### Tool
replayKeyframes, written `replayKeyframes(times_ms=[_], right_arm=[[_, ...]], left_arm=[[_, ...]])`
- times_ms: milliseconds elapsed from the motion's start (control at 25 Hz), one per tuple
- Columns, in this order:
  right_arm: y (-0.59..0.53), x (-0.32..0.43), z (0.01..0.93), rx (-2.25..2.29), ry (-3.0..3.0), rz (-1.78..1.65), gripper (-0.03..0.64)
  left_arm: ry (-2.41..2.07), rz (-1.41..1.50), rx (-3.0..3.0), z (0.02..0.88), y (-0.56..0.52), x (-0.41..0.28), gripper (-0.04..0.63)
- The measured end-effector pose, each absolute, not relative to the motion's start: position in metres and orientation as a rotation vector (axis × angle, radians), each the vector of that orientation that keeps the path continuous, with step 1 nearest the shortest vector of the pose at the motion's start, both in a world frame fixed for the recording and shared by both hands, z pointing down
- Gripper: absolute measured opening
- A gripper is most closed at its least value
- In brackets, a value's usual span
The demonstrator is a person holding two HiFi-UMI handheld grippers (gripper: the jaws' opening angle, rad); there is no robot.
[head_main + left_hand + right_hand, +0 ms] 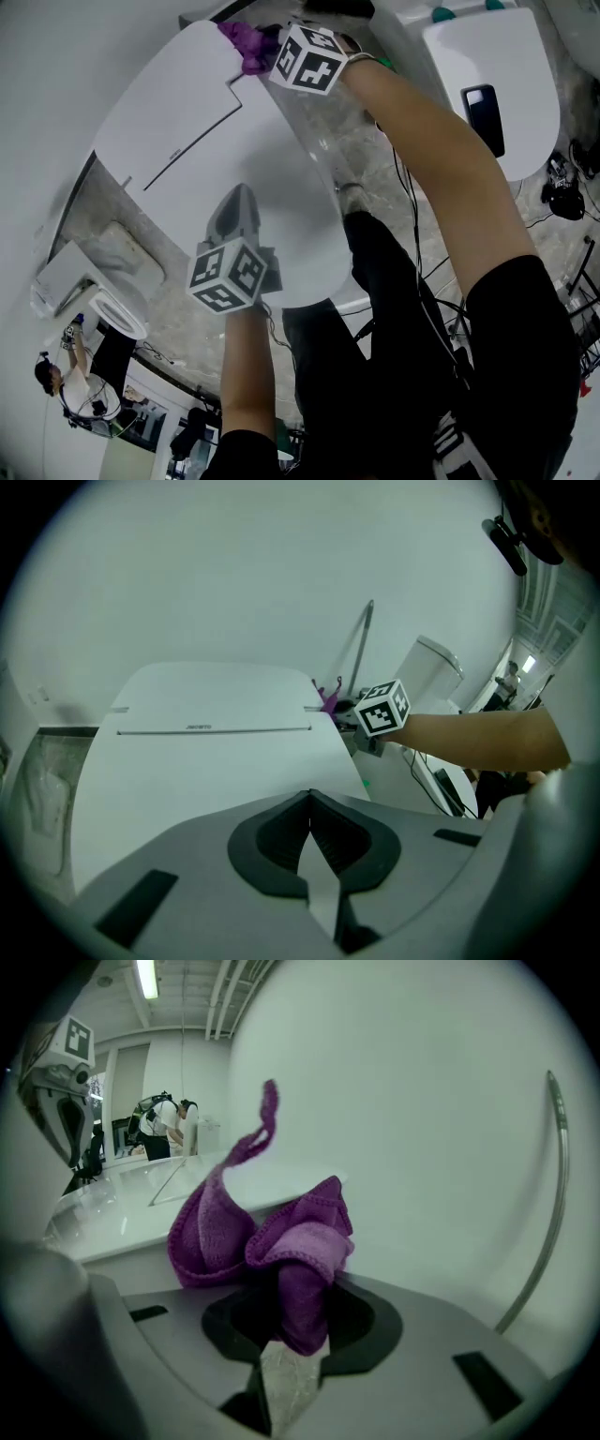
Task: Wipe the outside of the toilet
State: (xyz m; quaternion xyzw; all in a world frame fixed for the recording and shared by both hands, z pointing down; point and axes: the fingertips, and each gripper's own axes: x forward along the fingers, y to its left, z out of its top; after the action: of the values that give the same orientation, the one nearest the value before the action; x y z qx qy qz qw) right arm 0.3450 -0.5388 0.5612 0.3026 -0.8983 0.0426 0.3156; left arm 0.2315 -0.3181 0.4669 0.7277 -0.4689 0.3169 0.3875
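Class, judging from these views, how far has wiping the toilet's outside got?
Done: nothing shows as wiped on the toilet. In hand: the right gripper is shut on the purple cloth at its rear corner; the left gripper is shut, empty. Left: probably most of the outside.

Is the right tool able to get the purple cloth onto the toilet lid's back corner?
Likely yes: the right tool holds the purple cloth beside the back corner of the toilet lid, with nothing between them.

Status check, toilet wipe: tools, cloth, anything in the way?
Right tool shut on purple cloth at back corner of toilet. Left tool shut, empty, over lid. Metal tube nearby, not blocking.
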Motion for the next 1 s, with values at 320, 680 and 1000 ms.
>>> replayKeyframes(times_ms=[320,680,1000], right_arm=[[-0.501,0.346,0.585,0.727,-2.385,0.136,0.109],[-0.475,0.348,0.603,0.735,-2.362,0.190,0.109],[-0.434,0.354,0.628,0.745,-2.344,0.264,0.109]], left_arm=[[-1.169,0.847,1.880,0.477,-0.313,0.245,0.008],[-1.132,0.861,1.896,0.485,-0.299,0.256,0.008],[-1.066,0.914,1.920,0.493,-0.288,0.265,0.008]])
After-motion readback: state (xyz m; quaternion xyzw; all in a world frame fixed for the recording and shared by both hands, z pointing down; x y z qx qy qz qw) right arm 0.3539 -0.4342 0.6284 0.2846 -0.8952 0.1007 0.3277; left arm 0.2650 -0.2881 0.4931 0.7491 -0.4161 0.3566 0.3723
